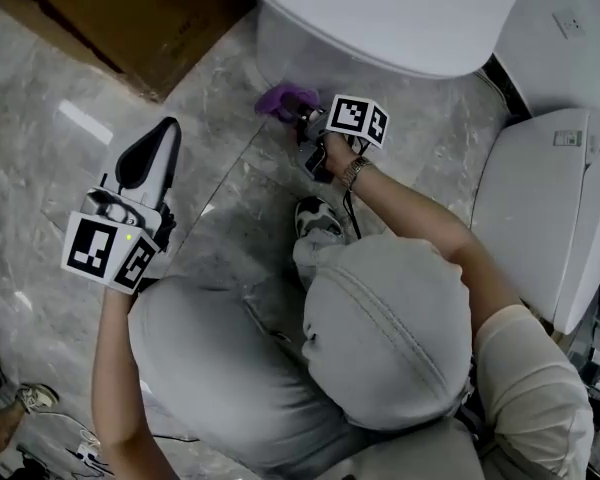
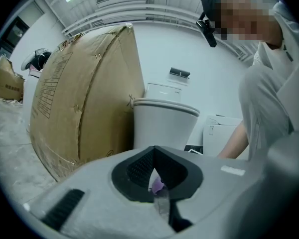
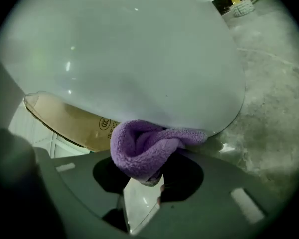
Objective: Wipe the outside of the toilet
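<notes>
- Cloth (image 1: 283, 100) pos? Which side's got it?
- R side. Right gripper (image 1: 302, 120) is clamped on the purple cloth. Bunched wad sticks out past the tips and presses vs the toilet (image 1: 300, 53) bowl's outer wall, low down under the lid (image 1: 380, 8) overhang. Right gripper view agrees: wad sits between both fingers (image 3: 181, 181), touching the white curve.
- Left?
- Left gripper (image 1: 163, 133) is well apart, over the floor (image 1: 50, 168) to the left, near the cardboard box (image 1: 130, 18). Fingers together, nothing in them. Its own view shows just a thin slit w/ a purple speck, prob the cloth farther off.
- So next stroke?
- My guess: R does it alone, it's the near one. Bowl wall is straight ahead of the fingers w/ the cloth touching, so the move runs sideways along the curve, not fwd. Wad's long axis lies roughly across the fingers. Risk: wad slips off the curve and bare fingers scrape porcelain.
</notes>
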Demonstrator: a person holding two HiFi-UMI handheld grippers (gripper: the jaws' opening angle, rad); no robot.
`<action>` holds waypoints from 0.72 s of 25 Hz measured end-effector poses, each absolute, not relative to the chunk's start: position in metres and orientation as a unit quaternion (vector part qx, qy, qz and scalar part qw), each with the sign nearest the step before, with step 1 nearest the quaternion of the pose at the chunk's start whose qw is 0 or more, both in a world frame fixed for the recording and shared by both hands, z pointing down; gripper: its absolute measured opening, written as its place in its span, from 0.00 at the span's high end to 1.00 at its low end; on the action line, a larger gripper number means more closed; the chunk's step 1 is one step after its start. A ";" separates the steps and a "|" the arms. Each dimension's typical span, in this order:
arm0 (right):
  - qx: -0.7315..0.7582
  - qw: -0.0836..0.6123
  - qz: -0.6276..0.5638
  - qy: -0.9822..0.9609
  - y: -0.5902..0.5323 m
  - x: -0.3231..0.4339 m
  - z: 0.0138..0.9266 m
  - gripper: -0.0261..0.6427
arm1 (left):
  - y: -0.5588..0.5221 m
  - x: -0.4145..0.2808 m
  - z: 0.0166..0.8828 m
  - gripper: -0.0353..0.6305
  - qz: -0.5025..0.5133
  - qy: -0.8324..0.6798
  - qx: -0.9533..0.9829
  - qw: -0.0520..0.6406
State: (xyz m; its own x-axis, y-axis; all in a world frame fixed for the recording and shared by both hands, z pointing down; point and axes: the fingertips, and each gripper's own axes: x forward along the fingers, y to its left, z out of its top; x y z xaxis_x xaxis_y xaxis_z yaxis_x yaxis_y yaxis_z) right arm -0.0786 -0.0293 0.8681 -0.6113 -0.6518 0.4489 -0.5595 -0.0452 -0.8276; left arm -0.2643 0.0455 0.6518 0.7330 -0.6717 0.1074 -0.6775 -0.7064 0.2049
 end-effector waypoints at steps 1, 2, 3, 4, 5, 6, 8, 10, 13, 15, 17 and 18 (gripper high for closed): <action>-0.438 0.041 -0.575 0.690 -0.033 -0.081 0.872 0.75 | 0.045 -0.265 0.652 0.94 0.014 -0.366 0.923 0.115; -0.436 0.043 -0.577 0.689 -0.035 -0.083 0.874 0.75 | 0.045 -0.266 0.652 0.94 0.014 -0.367 0.923 0.115; -0.435 0.046 -0.580 0.687 -0.037 -0.085 0.874 0.75 | 0.045 -0.266 0.653 0.94 0.013 -0.369 0.922 0.116; -0.434 0.049 -0.582 0.686 -0.038 -0.086 0.871 0.75 | 0.044 -0.266 0.654 0.94 0.012 -0.371 0.921 0.118; -0.430 0.051 -0.585 0.686 -0.039 -0.086 0.866 0.75 | 0.043 -0.266 0.655 0.94 0.010 -0.372 0.921 0.119; -0.426 0.051 -0.585 0.688 -0.039 -0.087 0.860 0.75 | 0.042 -0.264 0.656 0.94 0.008 -0.372 0.920 0.120; -0.415 0.050 -0.580 0.699 -0.038 -0.088 0.842 0.75 | 0.040 -0.260 0.656 0.94 0.001 -0.369 0.921 0.122; -0.403 0.055 -0.572 0.712 -0.036 -0.090 0.817 0.76 | 0.037 -0.255 0.653 0.94 -0.008 -0.367 0.922 0.121; -0.382 0.066 -0.557 0.734 -0.031 -0.096 0.772 0.76 | 0.034 -0.247 0.642 0.94 -0.017 -0.360 0.926 0.111; -0.369 0.071 -0.543 0.751 -0.027 -0.101 0.741 0.76 | 0.034 -0.243 0.635 0.94 -0.023 -0.355 0.929 0.105; -0.359 0.075 -0.529 0.765 -0.021 -0.103 0.713 0.76 | 0.033 -0.240 0.627 0.94 -0.033 -0.351 0.930 0.104; -0.356 0.077 -0.524 0.770 -0.019 -0.103 0.701 0.76 | 0.034 -0.240 0.624 0.94 -0.039 -0.350 0.930 0.104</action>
